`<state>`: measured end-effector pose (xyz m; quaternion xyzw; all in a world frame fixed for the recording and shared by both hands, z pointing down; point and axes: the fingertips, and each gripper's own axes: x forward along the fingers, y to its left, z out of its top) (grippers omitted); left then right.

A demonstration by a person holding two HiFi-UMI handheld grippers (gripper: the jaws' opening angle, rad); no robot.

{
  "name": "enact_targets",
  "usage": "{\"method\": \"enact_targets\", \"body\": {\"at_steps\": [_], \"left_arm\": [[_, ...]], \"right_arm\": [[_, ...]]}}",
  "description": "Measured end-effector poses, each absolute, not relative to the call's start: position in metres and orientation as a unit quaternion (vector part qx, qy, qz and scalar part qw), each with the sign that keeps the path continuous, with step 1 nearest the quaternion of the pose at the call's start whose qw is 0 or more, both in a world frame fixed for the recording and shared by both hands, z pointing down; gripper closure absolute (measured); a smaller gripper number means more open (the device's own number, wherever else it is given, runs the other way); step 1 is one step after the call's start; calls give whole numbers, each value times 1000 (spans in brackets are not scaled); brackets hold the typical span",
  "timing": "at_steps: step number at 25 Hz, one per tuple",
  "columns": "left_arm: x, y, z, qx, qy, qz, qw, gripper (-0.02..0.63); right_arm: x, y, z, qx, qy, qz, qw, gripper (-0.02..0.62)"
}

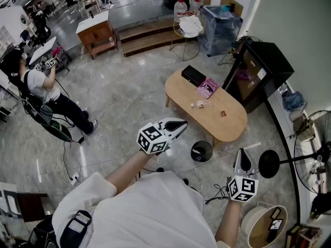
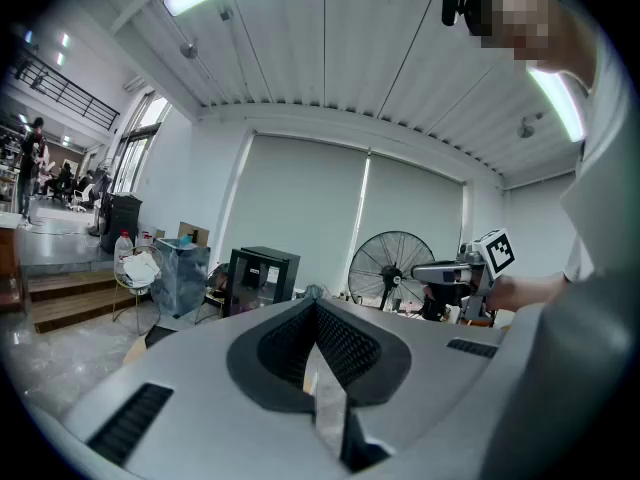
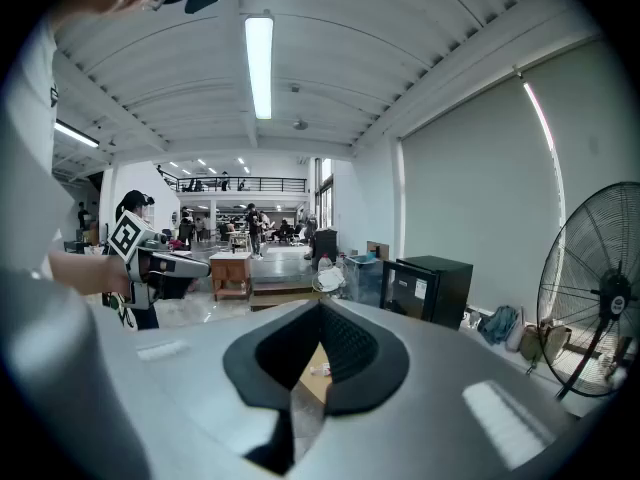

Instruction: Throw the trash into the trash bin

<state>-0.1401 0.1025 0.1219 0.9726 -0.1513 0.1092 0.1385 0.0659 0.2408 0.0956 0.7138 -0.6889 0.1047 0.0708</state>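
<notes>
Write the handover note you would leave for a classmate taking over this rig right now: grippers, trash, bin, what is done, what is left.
Left gripper: shut, empty, held in the air short of the table.
Right gripper: shut, empty, off the table's near end.
Trash: a crumpled white scrap and a small red scrap lie on the table.
Bin: black, on the floor by the table's near edge.
Done: nothing picked up.
Left: open a gripper, pick up each scrap, drop it in the bin.

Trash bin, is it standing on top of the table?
No, the trash bin stands on the floor beside the wooden table.
</notes>
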Motion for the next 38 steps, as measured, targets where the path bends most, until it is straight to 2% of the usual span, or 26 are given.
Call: {"method": "enact_targets", "body": {"at_steps": [22,38], "left_arm": [[-123,144,133,969,-167,120,140,600],[-112,169,146,960,-193,123,163,600]], "right_arm": [[85,268,108,700,-703,113,54,584],[92,276,117,668,-731,123,72,584]]}}
